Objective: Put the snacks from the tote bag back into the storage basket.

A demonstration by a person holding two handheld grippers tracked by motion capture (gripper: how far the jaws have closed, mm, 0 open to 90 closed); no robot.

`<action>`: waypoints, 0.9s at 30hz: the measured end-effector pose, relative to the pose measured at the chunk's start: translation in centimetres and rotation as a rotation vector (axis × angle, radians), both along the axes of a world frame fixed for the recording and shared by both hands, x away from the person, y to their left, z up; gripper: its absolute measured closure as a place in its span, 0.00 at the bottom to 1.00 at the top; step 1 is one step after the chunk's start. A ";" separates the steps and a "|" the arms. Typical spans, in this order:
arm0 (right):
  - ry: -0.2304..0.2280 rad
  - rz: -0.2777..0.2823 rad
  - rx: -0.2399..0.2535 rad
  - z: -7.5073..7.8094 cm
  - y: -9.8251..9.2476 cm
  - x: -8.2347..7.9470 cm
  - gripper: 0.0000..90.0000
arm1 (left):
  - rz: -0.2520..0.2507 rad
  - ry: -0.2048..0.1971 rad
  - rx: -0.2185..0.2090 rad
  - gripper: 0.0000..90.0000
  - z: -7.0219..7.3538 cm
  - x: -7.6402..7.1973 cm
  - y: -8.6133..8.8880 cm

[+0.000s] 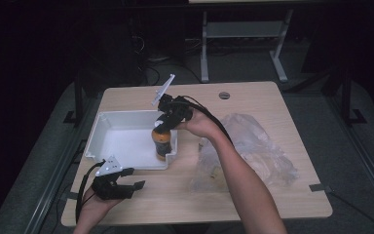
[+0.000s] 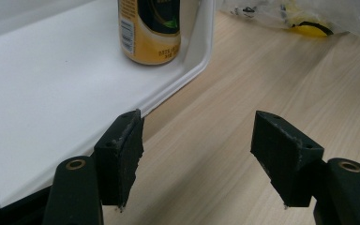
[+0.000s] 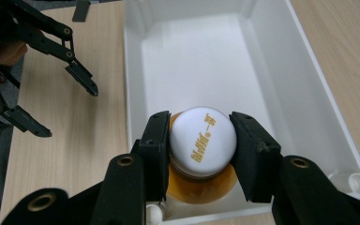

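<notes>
White cap of bottle (image 3: 202, 140) clamped by right gripper (image 3: 201, 145), yellow packet (image 2: 304, 29) beyond gaping left gripper (image 2: 201, 150).

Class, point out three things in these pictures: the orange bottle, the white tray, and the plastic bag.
orange bottle (image 1: 162, 143): high view, on its orange body.
white tray (image 1: 121, 141): high view, on its bare floor.
plastic bag (image 1: 253, 146): high view, on its crumpled middle.
</notes>
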State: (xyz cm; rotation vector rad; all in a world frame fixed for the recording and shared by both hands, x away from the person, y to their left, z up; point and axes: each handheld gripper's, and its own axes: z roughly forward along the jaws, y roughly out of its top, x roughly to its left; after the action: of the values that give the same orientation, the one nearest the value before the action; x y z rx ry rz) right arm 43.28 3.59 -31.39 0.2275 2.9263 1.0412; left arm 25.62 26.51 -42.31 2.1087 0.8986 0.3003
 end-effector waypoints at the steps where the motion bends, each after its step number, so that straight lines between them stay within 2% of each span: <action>1: 0.006 -0.004 -0.003 -0.1 0.0 0.0 0.66 | 0.001 0.001 -0.003 0.38 0.0 0.0 0.0; 3: 0.004 -0.002 -0.012 -0.4 -0.1 0.0 0.65 | 0.001 0.001 -0.005 0.38 -0.1 0.0 -0.1; 6: 0.012 -0.001 0.008 -0.5 -0.3 -0.1 0.65 | -0.004 0.001 0.007 0.38 0.0 0.1 -0.1; 9: 0.007 0.005 0.007 -0.6 -0.4 -0.1 0.65 | -0.002 0.002 0.002 0.38 0.0 0.1 -0.2; 14: 0.023 0.010 0.009 -0.7 -0.4 0.0 0.65 | -0.003 0.004 0.002 0.38 0.0 0.2 -0.2; 17: 0.045 -0.003 0.022 -0.8 -0.5 0.0 0.64 | -0.004 0.008 0.008 0.38 -0.1 0.2 -0.1; 27: 0.057 -0.020 0.040 -0.7 -0.9 0.0 0.62 | 0.003 0.003 0.002 0.37 -0.1 0.1 0.0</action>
State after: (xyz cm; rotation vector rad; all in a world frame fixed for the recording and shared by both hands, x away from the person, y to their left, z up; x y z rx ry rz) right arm 43.23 2.73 -32.07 0.2915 2.9483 1.1098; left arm 25.76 26.49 -42.44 2.1109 0.9038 0.2999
